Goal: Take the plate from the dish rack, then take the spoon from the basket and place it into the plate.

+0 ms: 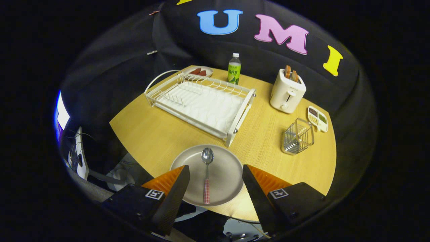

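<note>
the gripper point(215, 171) stands with its two fingers spread wide, holding nothing. the left finger point(174, 191) and the right finger point(257, 193) hang above the near edge of the round wooden table point(151, 134), one on each side of the plate.

the plate point(225, 171), grey and round, lies flat on the table between the fingers, close to the near table edge. the spoon point(207, 174) lies in the plate: bowl toward the dish rack, red-and-white checked handle toward the gripper, handle end reaching the plate's near rim. neither finger touches the spoon or the plate.

the dish rack point(201, 104), white wire with a white tray, sits just beyond the plate; its slots hold no dish. the basket point(298, 136), a small wire container, stands to the right of the rack, well apart from the plate, with no utensil visible inside.

further items on the table:
- a bottle point(234, 69) with a green label, behind the rack.
- a small dish point(200, 71) with red pieces, beside the bottle.
- a white toaster point(287, 90) with slices in its slots.
- a divided tray point(317, 118) just beyond the basket.
</note>
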